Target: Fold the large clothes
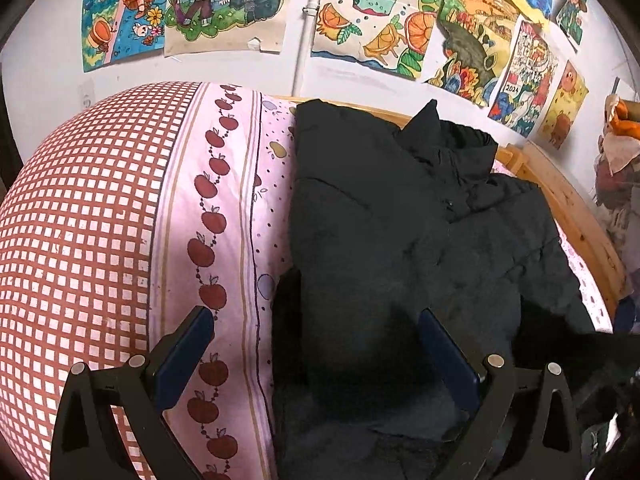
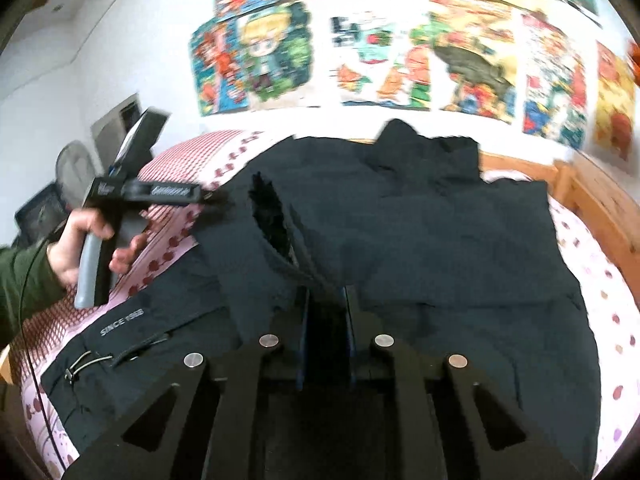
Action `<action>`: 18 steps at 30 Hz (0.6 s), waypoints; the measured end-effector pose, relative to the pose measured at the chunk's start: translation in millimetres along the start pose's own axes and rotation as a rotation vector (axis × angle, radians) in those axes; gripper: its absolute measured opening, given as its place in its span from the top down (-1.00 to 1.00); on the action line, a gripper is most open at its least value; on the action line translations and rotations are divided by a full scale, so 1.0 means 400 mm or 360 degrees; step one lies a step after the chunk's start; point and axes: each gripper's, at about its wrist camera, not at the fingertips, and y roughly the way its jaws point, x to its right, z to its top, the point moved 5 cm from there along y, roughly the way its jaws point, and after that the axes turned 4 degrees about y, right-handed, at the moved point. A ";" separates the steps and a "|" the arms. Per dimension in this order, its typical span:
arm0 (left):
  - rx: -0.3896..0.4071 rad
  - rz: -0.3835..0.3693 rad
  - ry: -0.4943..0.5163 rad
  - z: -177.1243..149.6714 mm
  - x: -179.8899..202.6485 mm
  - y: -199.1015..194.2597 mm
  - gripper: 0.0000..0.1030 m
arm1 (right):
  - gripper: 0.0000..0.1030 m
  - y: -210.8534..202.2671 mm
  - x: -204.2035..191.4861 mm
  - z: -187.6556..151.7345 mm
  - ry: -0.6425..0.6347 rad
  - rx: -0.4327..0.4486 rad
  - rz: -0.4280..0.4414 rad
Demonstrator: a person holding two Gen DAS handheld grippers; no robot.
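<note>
Black padded jacket (image 1: 400, 216) sprawls across the bed, filling the middle of both views, its collar up at twelve o'clock against the wooden bed frame (image 1: 568, 200). Pink bedsheet (image 1: 232, 184) with the apple print and a red check panel runs down the nine o'clock side in the left wrist view, and it peeks out again at three o'clock in the right wrist view.

Left claw (image 1: 316, 328) is spread wide, released, nothing pinched: one blue finger sits over the apple stripe at seven o'clock, the other over dark fabric at five o'clock, with the jacket's edge lying between them. Whether the tips touch the cloth, I cannot tell.

Right claw (image 2: 325, 300) is clenched, jaws drawn almost together at six o'clock, and a raised fold of the jacket's hem runs straight into the narrow gap between the fingers. That fold lifts up toward eleven o'clock, showing a fuzzy dark lining.

Over at nine o'clock in the right wrist view, the person's left hand (image 2: 86, 244) in a green sleeve grips the grey handle, with the left claw pointing at the jacket's near edge. White lettering shows on the fabric at eight o'clock, beside an elastic cord.

Children's drawings (image 1: 380, 20) cover the wall across twelve o'clock.
</note>
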 end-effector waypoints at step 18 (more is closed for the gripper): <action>0.0127 0.0163 0.0293 -0.008 0.101 -0.003 -1.00 | 0.74 0.119 0.151 -0.064 0.0251 -0.0144 0.0071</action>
